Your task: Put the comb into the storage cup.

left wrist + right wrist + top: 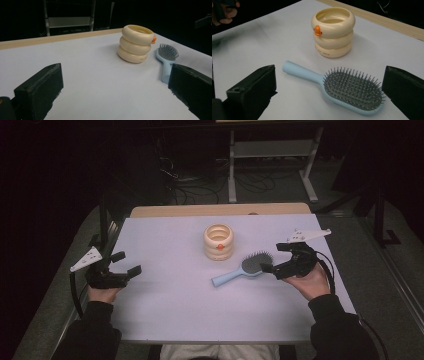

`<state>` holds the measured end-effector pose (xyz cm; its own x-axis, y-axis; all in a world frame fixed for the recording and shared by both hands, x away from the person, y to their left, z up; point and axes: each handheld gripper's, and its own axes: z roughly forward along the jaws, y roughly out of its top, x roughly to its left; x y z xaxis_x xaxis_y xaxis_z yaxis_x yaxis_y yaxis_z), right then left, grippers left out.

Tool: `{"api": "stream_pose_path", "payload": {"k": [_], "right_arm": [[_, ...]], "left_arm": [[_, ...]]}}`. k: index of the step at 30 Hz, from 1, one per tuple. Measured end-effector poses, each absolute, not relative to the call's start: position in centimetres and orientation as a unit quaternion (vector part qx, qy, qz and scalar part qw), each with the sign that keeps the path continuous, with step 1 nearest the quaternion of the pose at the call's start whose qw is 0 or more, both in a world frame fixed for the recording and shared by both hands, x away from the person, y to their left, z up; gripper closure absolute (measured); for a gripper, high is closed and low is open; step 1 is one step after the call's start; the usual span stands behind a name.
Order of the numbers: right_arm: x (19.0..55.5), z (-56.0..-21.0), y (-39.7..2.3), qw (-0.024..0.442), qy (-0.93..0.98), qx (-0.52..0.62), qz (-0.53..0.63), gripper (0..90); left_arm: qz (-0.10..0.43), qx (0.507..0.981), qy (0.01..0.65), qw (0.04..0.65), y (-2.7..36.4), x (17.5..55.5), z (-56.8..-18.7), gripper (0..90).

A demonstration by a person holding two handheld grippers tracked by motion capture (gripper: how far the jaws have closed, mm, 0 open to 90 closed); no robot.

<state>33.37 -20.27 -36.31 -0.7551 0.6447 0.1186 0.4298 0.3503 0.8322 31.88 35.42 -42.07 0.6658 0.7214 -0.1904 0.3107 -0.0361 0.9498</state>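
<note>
two jaws apart, nothing gripped yet. hairbrush point(342, 90) flat on worktop point(165, 295) between my right gripper point(274, 259) jaws, ready to clamp. left gripper point(125, 263) well off, idle. lift still ahead.

I am seeing the hairbrush point(243, 268) lying on the table point(165, 295), just at five o'clock from the ringed holder point(218, 241). My right gripper point(275, 258) is sitting at three o'clock of the brush head, my left gripper point(126, 263) waiting well apart at nine o'clock.
</note>
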Motion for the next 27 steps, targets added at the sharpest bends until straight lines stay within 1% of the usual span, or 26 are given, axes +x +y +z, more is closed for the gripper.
{"api": "stream_pose_path", "payload": {"k": [14,27], "right_arm": [[34.3,-36.7,-17.6,0.092,0.830,0.309,0.455,0.0],[35.0,-37.7,-15.3,0.070,0.839,0.297,0.451,0.0]], "left_arm": [[0.176,0.698,0.368,0.588,35.4,31.9,-42.0,0.0],[0.174,0.698,0.368,0.589,35.4,31.9,-42.1,0.0]]}}
